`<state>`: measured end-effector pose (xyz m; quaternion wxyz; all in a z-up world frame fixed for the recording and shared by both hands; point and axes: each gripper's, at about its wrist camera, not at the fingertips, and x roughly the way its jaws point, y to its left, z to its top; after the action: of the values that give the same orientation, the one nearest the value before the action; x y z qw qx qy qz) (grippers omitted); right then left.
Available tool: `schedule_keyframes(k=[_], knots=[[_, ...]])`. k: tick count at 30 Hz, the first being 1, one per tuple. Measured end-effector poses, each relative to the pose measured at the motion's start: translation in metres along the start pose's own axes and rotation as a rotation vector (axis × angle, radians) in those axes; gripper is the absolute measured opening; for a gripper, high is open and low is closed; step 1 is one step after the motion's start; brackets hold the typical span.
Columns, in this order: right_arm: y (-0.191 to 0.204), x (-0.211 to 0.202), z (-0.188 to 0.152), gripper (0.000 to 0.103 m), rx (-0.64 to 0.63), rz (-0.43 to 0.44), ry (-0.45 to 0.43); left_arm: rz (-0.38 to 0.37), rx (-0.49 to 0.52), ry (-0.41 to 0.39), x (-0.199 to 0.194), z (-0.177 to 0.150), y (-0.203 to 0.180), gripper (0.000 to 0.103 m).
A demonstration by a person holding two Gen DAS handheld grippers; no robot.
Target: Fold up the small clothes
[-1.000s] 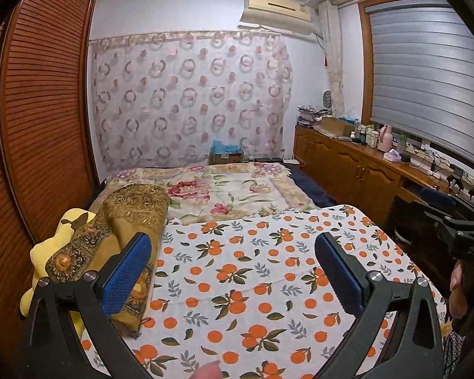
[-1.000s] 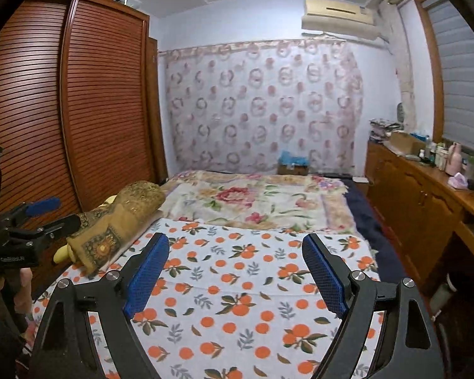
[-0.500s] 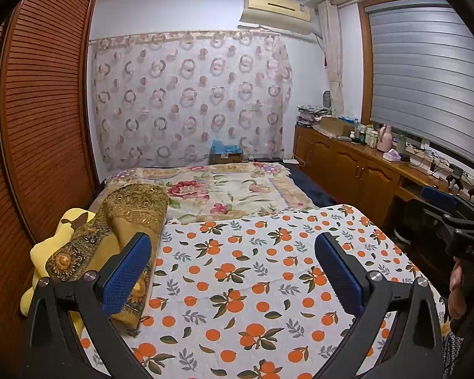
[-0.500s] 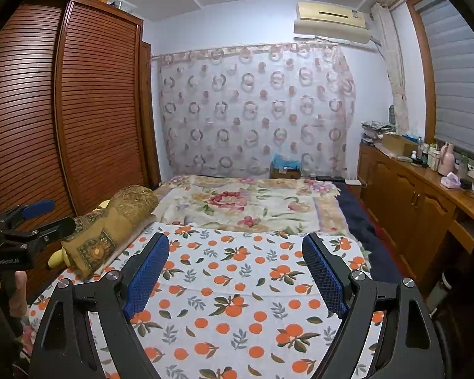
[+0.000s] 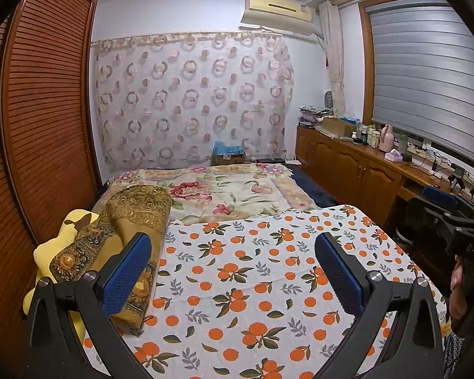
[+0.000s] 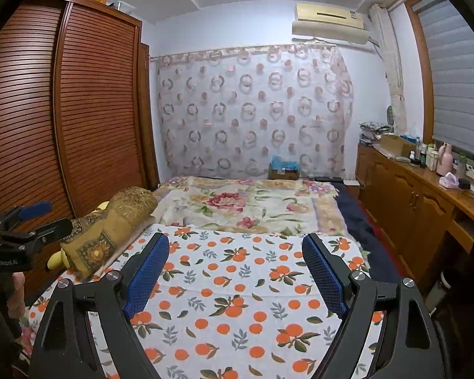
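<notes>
Your left gripper [image 5: 233,271] stands spread wide with nothing between its blue pads [image 5: 128,271], and your right gripper [image 6: 235,271] is spread the same way, also empty; both hang above the near end of the bed, tipped a little downward. Directly under and ahead of both tools lies the orange-print sheet [image 5: 252,284], flat and bare. No small garment shows on it in either view, so the thing you are meant to fold is out of sight, perhaps below the frame or not yet laid out. To the left of your left tool, just beside its left finger, sits a rolled gold-brown patterned blanket [image 5: 132,218] on top of a yellow plush toy [image 5: 47,249]. Beyond the sheet, further ahead, is the floral quilt [image 6: 246,205], then a cardboard box with blue plastic [image 6: 282,167] against the circle-patterned curtain [image 6: 256,110]. The risk from here, as I judge it: reaching down blind, you could pinch the sheet itself or snag the blanket's edge with the left finger, dragging the bedding instead of a garment.
</notes>
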<state>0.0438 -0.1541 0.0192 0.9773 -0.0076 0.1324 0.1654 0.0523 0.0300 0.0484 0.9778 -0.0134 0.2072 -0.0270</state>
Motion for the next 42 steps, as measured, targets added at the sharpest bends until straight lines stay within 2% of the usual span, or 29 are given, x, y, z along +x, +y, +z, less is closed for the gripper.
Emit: schedule_keyframes(k=[42], knots=[[-0.0064,-0.0026,0.0002,0.087,0.002,0.002,-0.013,0.004,0.006,-0.006,-0.0016,-0.0019,0.0047,0.103]])
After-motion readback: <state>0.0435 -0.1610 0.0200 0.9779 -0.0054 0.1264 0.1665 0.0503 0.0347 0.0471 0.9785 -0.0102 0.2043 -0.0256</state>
